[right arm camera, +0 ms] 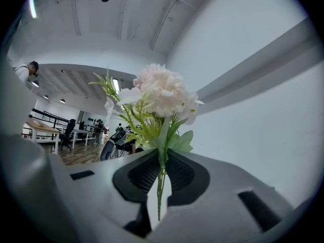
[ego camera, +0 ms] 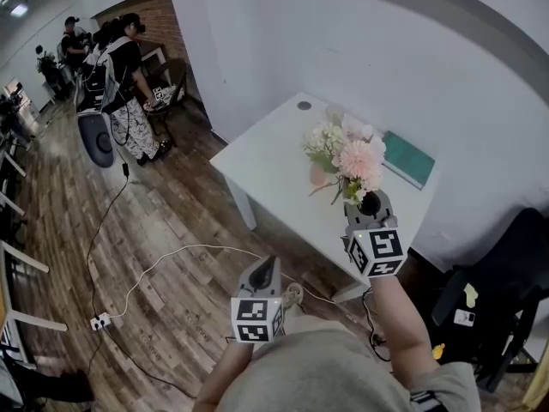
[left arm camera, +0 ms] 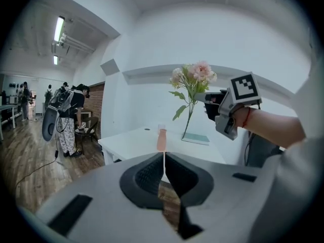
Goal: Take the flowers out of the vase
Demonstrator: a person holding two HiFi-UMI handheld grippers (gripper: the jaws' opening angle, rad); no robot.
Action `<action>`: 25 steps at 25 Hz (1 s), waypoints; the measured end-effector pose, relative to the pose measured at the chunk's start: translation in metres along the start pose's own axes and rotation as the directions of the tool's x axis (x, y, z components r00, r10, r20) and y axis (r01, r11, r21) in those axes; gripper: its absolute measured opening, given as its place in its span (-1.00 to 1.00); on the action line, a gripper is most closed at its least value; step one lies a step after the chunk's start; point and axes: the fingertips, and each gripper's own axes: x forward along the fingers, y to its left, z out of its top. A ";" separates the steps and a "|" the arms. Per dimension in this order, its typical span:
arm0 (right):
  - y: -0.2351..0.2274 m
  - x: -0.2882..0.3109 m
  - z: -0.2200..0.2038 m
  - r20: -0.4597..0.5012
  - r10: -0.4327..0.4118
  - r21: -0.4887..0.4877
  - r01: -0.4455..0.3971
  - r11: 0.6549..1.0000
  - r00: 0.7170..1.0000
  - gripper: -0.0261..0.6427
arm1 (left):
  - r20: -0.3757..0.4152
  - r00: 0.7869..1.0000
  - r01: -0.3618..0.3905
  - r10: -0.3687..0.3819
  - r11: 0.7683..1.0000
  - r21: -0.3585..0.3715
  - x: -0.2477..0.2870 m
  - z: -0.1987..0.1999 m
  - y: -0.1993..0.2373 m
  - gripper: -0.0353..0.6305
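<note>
Pinching flower stems [right arm camera: 160,186], fingers [right arm camera: 183,174] seen close only in right gripper view.

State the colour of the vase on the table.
Salmon pink: the vase shows best in the left gripper view.

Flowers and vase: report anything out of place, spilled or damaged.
Nothing spilled or damaged. The flowers are out of the vase, stems clamped in the right hand-held gripper; the vase stands upright on the table.

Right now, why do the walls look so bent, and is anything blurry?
Head view: the wide lens bows the walls and white table. Left gripper view: the ceiling light glares, flowers sharp. Right gripper view: dark round border, the room behind soft.
</note>
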 end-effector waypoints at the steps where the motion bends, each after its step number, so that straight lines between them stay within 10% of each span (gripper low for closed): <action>1: 0.002 -0.009 -0.001 -0.001 0.000 0.003 0.000 1.000 1.000 -0.83 | 0.003 1.000 0.000 0.000 1.000 0.001 -0.005 -0.002 -0.004 -0.87; 25: 0.055 -0.129 -0.030 -0.035 0.057 0.039 -0.056 0.998 0.998 -0.83 | 0.041 0.998 -0.051 0.052 0.999 -0.017 -0.068 -0.034 -0.031 -0.87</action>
